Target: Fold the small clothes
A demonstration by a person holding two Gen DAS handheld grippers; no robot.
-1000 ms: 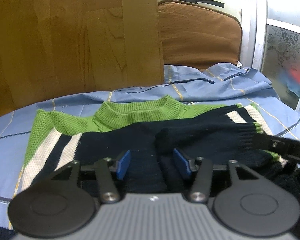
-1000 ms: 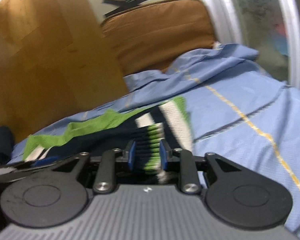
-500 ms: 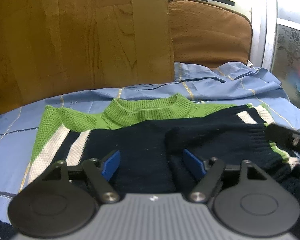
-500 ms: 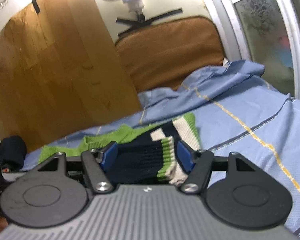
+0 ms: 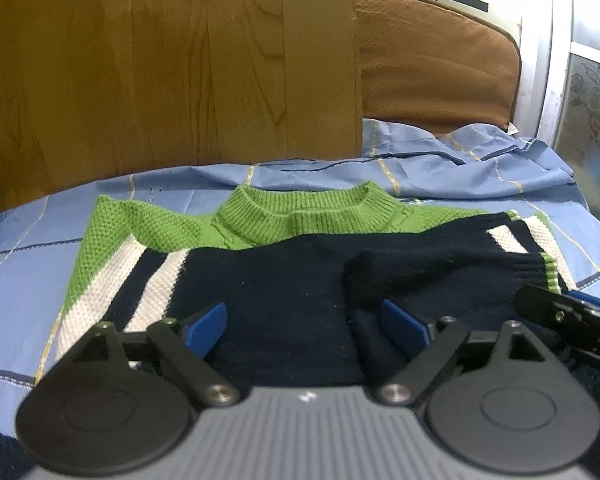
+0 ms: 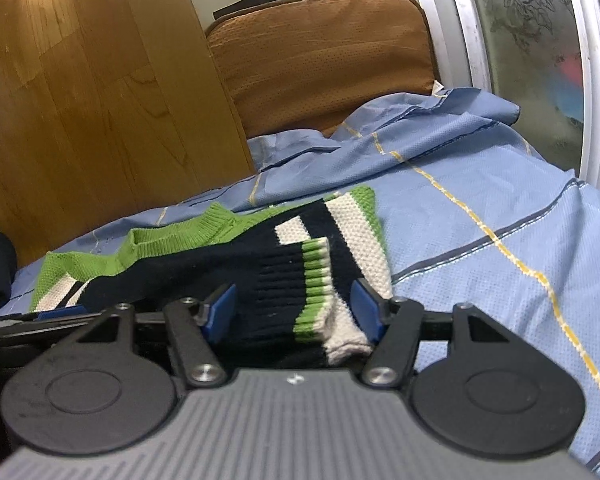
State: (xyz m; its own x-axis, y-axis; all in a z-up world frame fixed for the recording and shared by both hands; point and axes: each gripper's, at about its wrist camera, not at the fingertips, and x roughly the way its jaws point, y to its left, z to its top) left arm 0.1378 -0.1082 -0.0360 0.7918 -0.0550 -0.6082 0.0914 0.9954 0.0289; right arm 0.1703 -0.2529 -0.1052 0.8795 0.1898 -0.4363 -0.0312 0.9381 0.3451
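Lying flat on the blue striped bedsheet (image 5: 28, 264), the small navy, green and cream knitted sweater (image 5: 284, 280) has both sleeves folded across its front. Left tongs (image 5: 305, 322) have just been spreading and hover empty over the navy body. Right tongs (image 6: 296, 308) have just narrowed slightly, standing apart around the green-striped cuff (image 6: 316, 280) without pinching it.

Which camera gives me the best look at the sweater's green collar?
Left wrist: the green collar faces it head-on, its whole ribbed ring visible. The right wrist sees the collar only side-on, at the far left.
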